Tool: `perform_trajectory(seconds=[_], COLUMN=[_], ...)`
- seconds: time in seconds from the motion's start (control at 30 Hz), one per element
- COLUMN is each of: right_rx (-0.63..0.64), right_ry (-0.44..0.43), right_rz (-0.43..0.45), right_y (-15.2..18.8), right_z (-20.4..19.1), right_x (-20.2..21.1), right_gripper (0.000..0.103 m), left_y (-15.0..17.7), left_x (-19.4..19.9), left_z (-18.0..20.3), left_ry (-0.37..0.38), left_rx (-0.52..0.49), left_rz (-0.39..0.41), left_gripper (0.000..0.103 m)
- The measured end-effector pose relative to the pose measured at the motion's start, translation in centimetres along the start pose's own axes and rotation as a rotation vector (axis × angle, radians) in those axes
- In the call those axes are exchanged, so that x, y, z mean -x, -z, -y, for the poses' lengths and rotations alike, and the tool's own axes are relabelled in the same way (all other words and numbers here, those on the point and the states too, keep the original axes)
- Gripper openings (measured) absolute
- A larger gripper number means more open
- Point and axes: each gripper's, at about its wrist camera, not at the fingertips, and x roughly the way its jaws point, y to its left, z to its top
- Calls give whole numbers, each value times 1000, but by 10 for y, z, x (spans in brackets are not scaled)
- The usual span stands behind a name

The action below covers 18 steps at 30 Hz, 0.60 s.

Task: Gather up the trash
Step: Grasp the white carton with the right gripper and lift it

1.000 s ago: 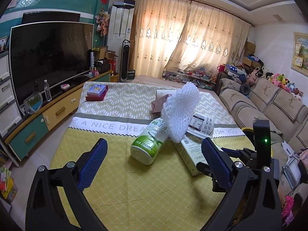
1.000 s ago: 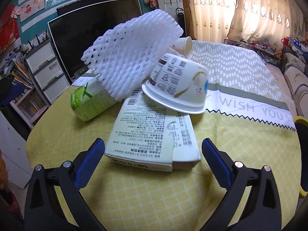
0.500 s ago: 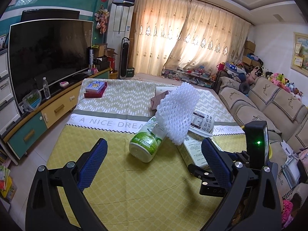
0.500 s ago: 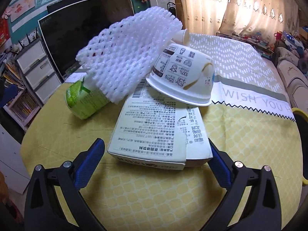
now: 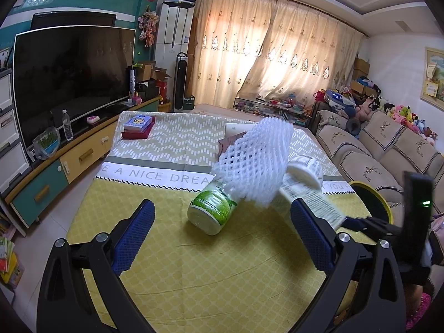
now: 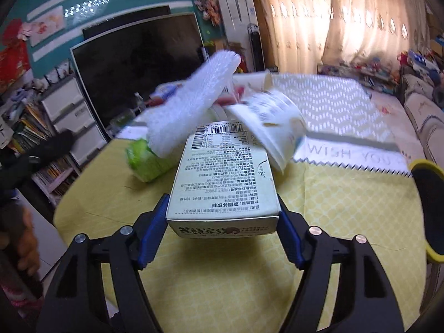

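A pale printed carton [image 6: 224, 177] sits between the blue pads of my right gripper [image 6: 222, 208]. Its jaws are closing, both pads press the carton's sides, and its near end is raised off the yellow tablecloth [image 6: 333, 208]. A white paper bowl [image 6: 272, 122] and a white foam net [image 6: 191, 105] lean on the carton's far end, both blurred. The green bottle [image 6: 144, 161] lies to the left under the net. My left gripper [image 5: 222, 213] hovers open and empty, just short of the bottle [image 5: 213, 211], the net [image 5: 255, 163] and the bowl [image 5: 305, 170].
A black bin with a yellow rim [image 6: 427, 211] stands off the table's right edge. A stack of books [image 5: 137, 127] and some pink card [image 5: 230, 141] lie at the far end. The TV [image 5: 69, 77] is left, the sofa [image 5: 388, 149] right.
My right gripper's jaws have come in from wide open onto the carton and tipped its near end up. The bowl and net on it are shifting. The left gripper has hardly moved.
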Motion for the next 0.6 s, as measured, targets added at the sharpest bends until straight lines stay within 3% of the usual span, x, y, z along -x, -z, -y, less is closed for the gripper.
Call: perform_trajectory(seconds=[0.37, 0.6], right_rx=[40, 10], right_ry=[-112, -94], right_rz=[34, 53], right_y=[-9, -2], right_z=[3, 23], right_x=[53, 74], right_gripper=[68, 68], left_y=[0, 0], left_x=[2, 0], left_z=[9, 18], left_ry=[6, 11], left_rx=[-17, -38], left_rz=[8, 4], left_gripper=[97, 97])
